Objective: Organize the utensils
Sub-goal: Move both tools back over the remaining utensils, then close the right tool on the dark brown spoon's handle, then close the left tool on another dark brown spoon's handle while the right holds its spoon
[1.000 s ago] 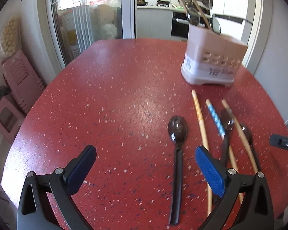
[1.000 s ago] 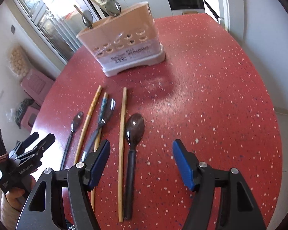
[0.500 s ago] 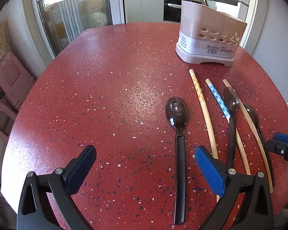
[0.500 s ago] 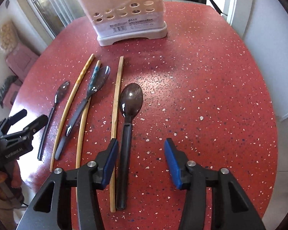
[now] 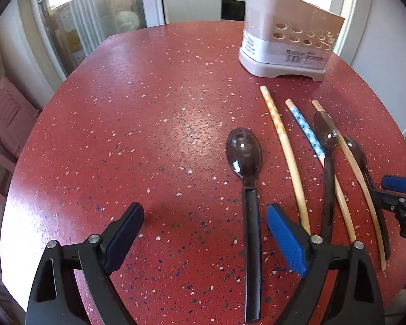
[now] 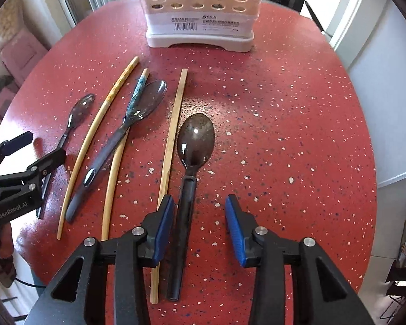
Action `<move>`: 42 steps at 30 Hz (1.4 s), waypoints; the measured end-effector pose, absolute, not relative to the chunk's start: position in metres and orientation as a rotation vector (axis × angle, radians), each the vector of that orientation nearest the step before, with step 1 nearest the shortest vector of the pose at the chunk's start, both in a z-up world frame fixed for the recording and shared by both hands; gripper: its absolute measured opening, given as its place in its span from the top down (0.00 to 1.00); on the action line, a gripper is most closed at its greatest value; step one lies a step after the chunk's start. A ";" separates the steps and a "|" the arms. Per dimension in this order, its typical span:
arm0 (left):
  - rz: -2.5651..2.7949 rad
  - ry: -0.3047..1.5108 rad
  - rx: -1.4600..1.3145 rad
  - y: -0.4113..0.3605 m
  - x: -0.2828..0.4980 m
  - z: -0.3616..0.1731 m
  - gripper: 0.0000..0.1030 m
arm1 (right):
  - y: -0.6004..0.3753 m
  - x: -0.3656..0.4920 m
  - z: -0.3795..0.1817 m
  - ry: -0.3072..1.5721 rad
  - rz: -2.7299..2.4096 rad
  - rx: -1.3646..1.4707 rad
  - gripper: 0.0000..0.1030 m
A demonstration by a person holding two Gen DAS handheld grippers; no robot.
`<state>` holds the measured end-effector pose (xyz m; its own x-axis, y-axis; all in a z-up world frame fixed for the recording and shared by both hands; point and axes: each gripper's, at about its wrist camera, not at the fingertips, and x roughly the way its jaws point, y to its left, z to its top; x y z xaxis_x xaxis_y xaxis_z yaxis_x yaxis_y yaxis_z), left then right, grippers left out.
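Dark plastic spoons and wooden chopsticks lie side by side on the red speckled table (image 5: 154,124). My left gripper (image 5: 205,230) is open; a dark spoon (image 5: 245,157) has its handle between my fingers, nearer the right pad. My right gripper (image 6: 199,226) is open low over another dark spoon (image 6: 195,140), whose handle lies between the jaws close to the left pad. A plain chopstick (image 6: 173,135) lies just left of it. The pink utensil holder (image 6: 200,8) stands at the far side and also shows in the left wrist view (image 5: 287,43).
A third spoon (image 6: 146,103) lies across a blue-patterned chopstick (image 6: 138,89). A spotted chopstick (image 6: 100,138) lies left of it. The left gripper body (image 6: 16,184) shows at the table's left edge. Pink stools (image 5: 5,113) stand beside the table. The table edge is near on the right.
Both grippers have moved forward and lower toward the table. The right gripper's jaws have narrowed and now straddle the dark spoon's handle. No utensil has moved.
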<state>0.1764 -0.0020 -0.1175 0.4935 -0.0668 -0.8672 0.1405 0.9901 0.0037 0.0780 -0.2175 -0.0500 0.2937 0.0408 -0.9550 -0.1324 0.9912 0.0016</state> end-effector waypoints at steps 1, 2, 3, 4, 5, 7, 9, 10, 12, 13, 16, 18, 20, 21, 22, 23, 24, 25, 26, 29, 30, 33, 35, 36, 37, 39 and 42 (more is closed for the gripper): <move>-0.133 1.052 0.083 -0.003 0.178 -0.117 0.00 | -0.217 0.082 -0.050 1.287 0.118 -0.086 0.60; -0.141 1.058 0.091 -0.004 0.179 -0.115 0.00 | -0.216 0.086 -0.050 1.308 0.121 -0.085 0.60; -0.157 1.065 0.095 -0.006 0.182 -0.114 0.00 | -0.216 0.090 -0.051 1.329 0.124 -0.087 0.60; -0.176 1.076 0.094 -0.007 0.185 -0.113 0.01 | -0.217 0.091 -0.049 1.347 0.127 -0.090 0.60; -0.194 1.094 0.092 -0.009 0.189 -0.113 0.02 | -0.216 0.095 -0.050 1.367 0.131 -0.099 0.60; -0.209 1.115 0.107 -0.012 0.194 -0.111 0.06 | -0.214 0.101 -0.051 1.396 0.138 -0.111 0.63; -0.230 1.138 0.130 -0.017 0.200 -0.110 0.08 | -0.211 0.106 -0.052 1.418 0.143 -0.121 0.64; -0.242 1.152 0.137 -0.019 0.203 -0.109 0.09 | -0.210 0.109 -0.052 1.425 0.147 -0.122 0.67; -0.252 1.181 0.163 -0.024 0.208 -0.107 0.09 | -0.207 0.112 -0.052 1.431 0.154 -0.132 0.69; -0.260 1.199 0.176 -0.025 0.211 -0.107 0.09 | -0.206 0.113 -0.052 1.431 0.163 -0.133 0.75; -0.269 1.246 0.171 -0.027 0.218 -0.106 0.09 | -0.200 0.113 -0.050 1.432 0.187 -0.140 0.87; -0.270 1.259 0.191 -0.030 0.220 -0.105 0.09 | -0.200 0.113 -0.050 1.419 0.192 -0.138 0.88; -0.274 1.264 0.212 -0.035 0.226 -0.104 0.11 | -0.200 0.110 -0.049 1.397 0.207 -0.134 0.88; -0.287 1.268 0.213 -0.037 0.229 -0.103 0.17 | -0.200 0.106 -0.049 1.388 0.214 -0.130 0.88; -0.296 1.272 0.215 -0.039 0.231 -0.103 0.22 | -0.201 0.104 -0.048 1.374 0.222 -0.125 0.88; -0.299 1.274 0.222 -0.042 0.232 -0.102 0.23 | -0.202 0.103 -0.048 1.360 0.230 -0.117 0.88; -0.298 1.271 0.242 -0.047 0.231 -0.101 0.25 | -0.203 0.101 -0.047 1.349 0.237 -0.110 0.88; -0.302 1.268 0.254 -0.050 0.230 -0.099 0.29 | -0.207 0.090 -0.047 1.340 0.241 -0.105 0.88; -0.312 1.269 0.259 -0.053 0.230 -0.098 0.33 | -0.209 0.086 -0.046 1.330 0.245 -0.098 0.88; -0.316 1.270 0.297 -0.063 0.229 -0.095 0.38 | -0.214 0.079 -0.045 1.313 0.258 -0.077 0.88; -0.320 1.268 0.308 -0.068 0.228 -0.094 0.41 | -0.217 0.078 -0.045 1.309 0.264 -0.067 0.88; -0.343 1.277 0.310 -0.079 0.221 -0.091 0.57 | -0.228 0.075 -0.044 1.299 0.276 -0.041 0.88; -0.338 1.266 0.346 -0.090 0.216 -0.089 0.60 | -0.237 0.073 -0.043 1.295 0.282 -0.023 0.88; -0.335 1.254 0.366 -0.094 0.212 -0.089 0.60 | -0.241 0.072 -0.043 1.294 0.284 -0.015 0.88; -0.333 1.238 0.381 -0.098 0.209 -0.088 0.60 | -0.246 0.073 -0.043 1.291 0.285 -0.009 0.88; -0.329 1.214 0.375 -0.100 0.202 -0.085 0.60 | -0.256 0.073 -0.040 1.280 0.290 0.012 0.88; -0.310 1.194 0.337 -0.099 0.192 -0.083 0.60 | -0.273 0.072 -0.036 1.261 0.302 0.048 0.88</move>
<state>0.1921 -0.0986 -0.0834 0.3375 -0.0572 -0.9396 0.4073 0.9087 0.0911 0.0717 -0.2730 -0.0358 0.2711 0.2506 -0.9294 -0.1977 0.9594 0.2010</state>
